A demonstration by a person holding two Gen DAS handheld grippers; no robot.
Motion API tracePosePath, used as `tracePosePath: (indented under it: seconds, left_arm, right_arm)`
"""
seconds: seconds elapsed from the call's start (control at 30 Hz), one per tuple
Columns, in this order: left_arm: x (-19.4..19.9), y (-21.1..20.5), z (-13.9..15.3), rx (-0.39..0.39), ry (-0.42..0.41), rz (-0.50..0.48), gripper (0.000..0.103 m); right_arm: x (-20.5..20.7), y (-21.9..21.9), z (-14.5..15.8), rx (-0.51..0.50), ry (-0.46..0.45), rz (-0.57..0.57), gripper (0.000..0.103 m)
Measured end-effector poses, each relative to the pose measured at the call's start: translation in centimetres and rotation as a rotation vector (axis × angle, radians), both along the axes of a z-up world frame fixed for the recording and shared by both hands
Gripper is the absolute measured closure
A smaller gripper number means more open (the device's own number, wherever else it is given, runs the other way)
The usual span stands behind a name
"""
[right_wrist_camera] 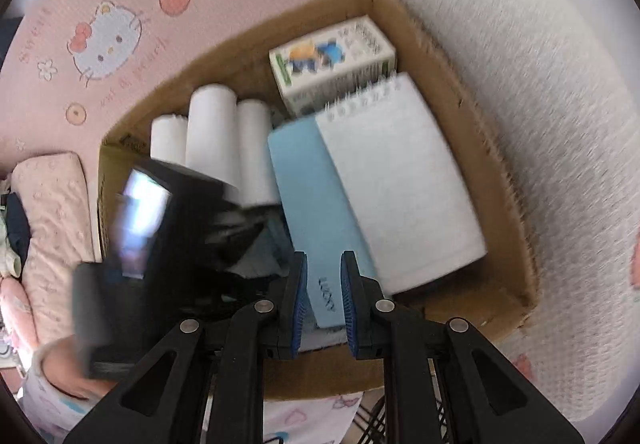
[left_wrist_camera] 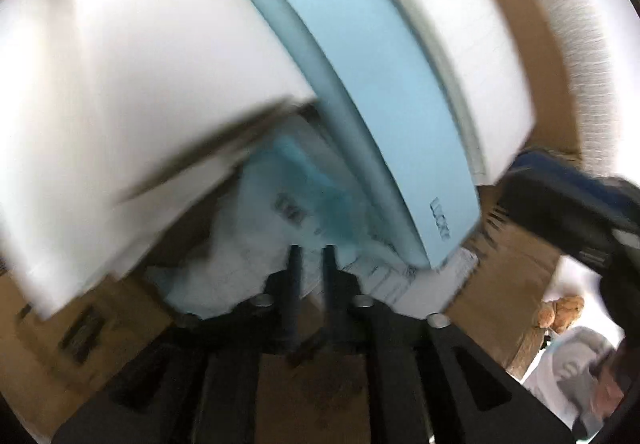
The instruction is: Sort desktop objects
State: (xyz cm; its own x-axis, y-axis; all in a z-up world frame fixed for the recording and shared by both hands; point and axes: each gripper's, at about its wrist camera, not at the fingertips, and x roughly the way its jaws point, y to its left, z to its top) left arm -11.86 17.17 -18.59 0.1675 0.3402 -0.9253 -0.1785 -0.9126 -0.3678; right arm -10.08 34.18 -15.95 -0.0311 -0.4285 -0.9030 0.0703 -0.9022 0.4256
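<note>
An open cardboard box point(right_wrist_camera: 460, 84) holds three white rolls point(right_wrist_camera: 212, 132), a pale blue box point(right_wrist_camera: 312, 196) printed "LUCKY", a white spiral notebook point(right_wrist_camera: 400, 172) and a small cartoon-printed carton point(right_wrist_camera: 332, 60). My left gripper point(left_wrist_camera: 312, 252) reaches deep into the box between the rolls point(left_wrist_camera: 140, 64) and the blue box point(left_wrist_camera: 380, 104). Its fingers stand slightly apart, open, over a clear plastic packet point(left_wrist_camera: 280, 212) with blue contents, and nothing shows between them. My right gripper point(right_wrist_camera: 325, 264) hovers above the near end of the blue box, shut to a narrow slit and holding nothing.
The box sits on a pink cartoon-cat mat point(right_wrist_camera: 108, 40) beside white shaggy carpet point(right_wrist_camera: 560, 124). A pink cushion point(right_wrist_camera: 52, 212) lies at the left. A hand point(right_wrist_camera: 60, 372) holds the left tool's black body point(right_wrist_camera: 160, 236), which covers the box's near-left part. Both views are motion-blurred.
</note>
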Motion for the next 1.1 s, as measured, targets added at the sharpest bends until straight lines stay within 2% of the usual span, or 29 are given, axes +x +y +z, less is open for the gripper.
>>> tracePosePath:
  seconds: [0.03,0.13,0.2,0.23,0.27,0.43,0.5,0.53,0.6,0.67,0.7,0.8,0.87,0.93,0.97,1.1]
  left_arm:
    - [0.2,-1.2,1.2,-0.009,0.045,0.020,0.073]
    - [0.5,-4.0,3.1,0.017,0.106,0.081,0.073]
    - [0.6,-5.9,4.4,0.104,0.132,0.133,0.083]
    - [0.7,-6.6,4.9,0.124,0.142,0.152,0.093]
    - [0.8,-7.2,5.5,0.132,0.162,0.164,0.096]
    - [1.7,-9.9,7.4,0.193,0.235,0.180,0.098]
    - [1.8,-10.3,8.5,0.183,0.283,0.189,0.098]
    - [1.2,-10.3,7.7,0.184,0.296,0.194,0.098]
    - [1.4,-12.7,9.0,0.198,0.325,0.213,0.098]
    - [1.9,-14.4,9.5,0.238,0.327,0.223,0.098]
    - [1.9,-15.6,10.8,0.272,0.320,0.224,0.098]
    - [1.8,-16.9,13.0,0.317,0.342,0.244,0.098]
    - [2.2,-18.1,13.9,0.325,0.378,0.270,0.098]
    - [2.6,-19.4,14.9,0.334,0.425,0.284,0.098]
    - [2.5,-19.6,14.9,0.327,0.436,0.292,0.098]
    - [2.2,-20.1,14.9,0.315,0.459,0.286,0.098]
  right_arm:
    - [0.3,-0.1,-0.3,-0.005,-0.019,0.007,0.090]
    - [0.8,-1.0,-0.8,0.008,-0.047,0.024,0.090]
    - [1.2,-2.7,-1.3,0.013,-0.074,0.068,0.090]
    - [1.2,-3.5,-1.5,-0.001,-0.088,0.090,0.090]
    - [1.3,-4.3,-1.7,-0.017,-0.101,0.109,0.090]
    - [1.9,-9.2,-2.8,0.033,-0.143,0.237,0.090]
    - [1.8,-10.3,-3.4,0.040,-0.171,0.254,0.090]
    - [1.7,-10.7,-3.8,0.041,-0.196,0.255,0.090]
    - [1.5,-11.6,-4.7,0.058,-0.231,0.263,0.090]
    - [1.7,-12.5,-5.9,0.113,-0.279,0.275,0.090]
    - [1.9,-12.8,-6.4,0.155,-0.291,0.283,0.090]
    - [2.6,-14.4,-6.4,0.242,-0.246,0.356,0.090]
    - [3.6,-16.0,-6.2,0.317,-0.181,0.476,0.090]
    - [5.1,-18.0,-6.1,0.397,-0.094,0.661,0.090]
    - [5.5,-18.5,-6.2,0.422,-0.081,0.714,0.090]
    - [4.9,-19.3,-7.4,0.426,-0.157,0.772,0.090]
